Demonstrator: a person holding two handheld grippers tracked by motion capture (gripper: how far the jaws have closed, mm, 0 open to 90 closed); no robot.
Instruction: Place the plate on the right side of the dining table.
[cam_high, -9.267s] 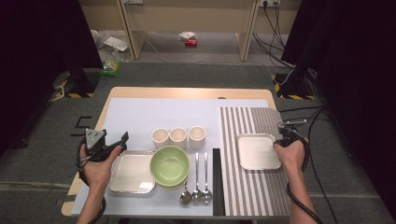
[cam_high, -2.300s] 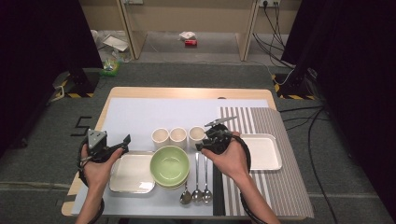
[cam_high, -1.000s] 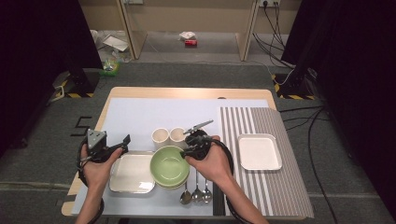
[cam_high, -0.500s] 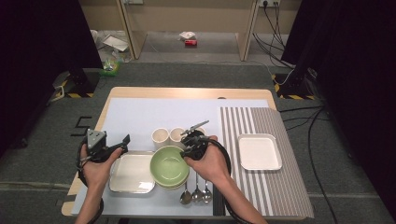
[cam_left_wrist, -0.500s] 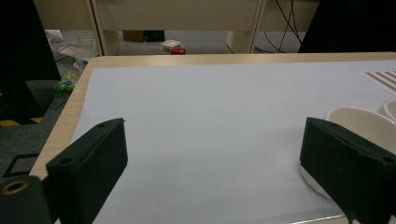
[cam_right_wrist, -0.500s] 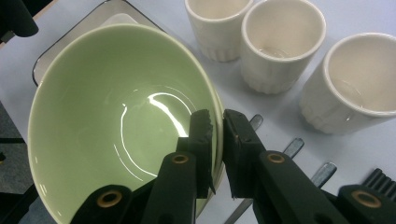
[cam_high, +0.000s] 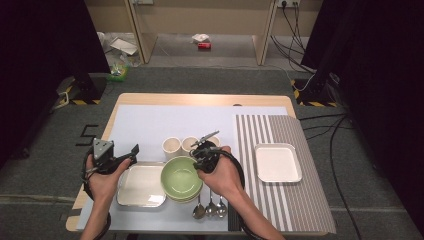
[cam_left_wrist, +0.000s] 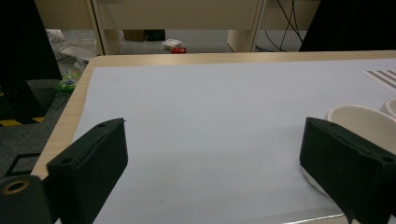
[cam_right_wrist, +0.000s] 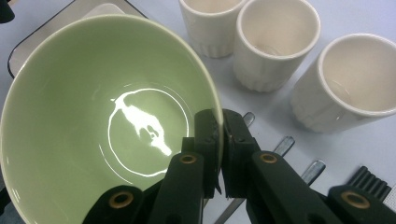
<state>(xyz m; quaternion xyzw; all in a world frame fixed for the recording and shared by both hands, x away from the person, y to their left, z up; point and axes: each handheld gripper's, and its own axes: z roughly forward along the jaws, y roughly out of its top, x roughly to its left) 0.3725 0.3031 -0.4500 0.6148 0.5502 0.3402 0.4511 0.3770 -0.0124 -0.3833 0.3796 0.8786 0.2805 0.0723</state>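
A green bowl (cam_high: 181, 177) (cam_right_wrist: 93, 116) sits near the table's front, overlapping the right edge of a white tray (cam_high: 140, 187). My right gripper (cam_high: 199, 162) (cam_right_wrist: 219, 126) is at the bowl's right rim. Its jaws have just been closing, and they now pinch the rim with one pad inside the bowl and one outside. My left gripper (cam_high: 130, 152) (cam_left_wrist: 210, 154) hovers open and empty above the far left corner of that tray. Three cream cups (cam_right_wrist: 275, 42) stand in a row just behind the bowl.
Three spoons (cam_high: 207, 207) and a black comb-like strip (cam_high: 231, 220) lie right of the bowl. A second white tray (cam_high: 277, 162) rests on the striped mat (cam_high: 295, 210) at the right. The pale blue mat (cam_left_wrist: 210, 107) stretches ahead of the left gripper.
My right gripper has edged slightly toward the bowl and its jaws have closed on the rim. The left hand has stayed put.
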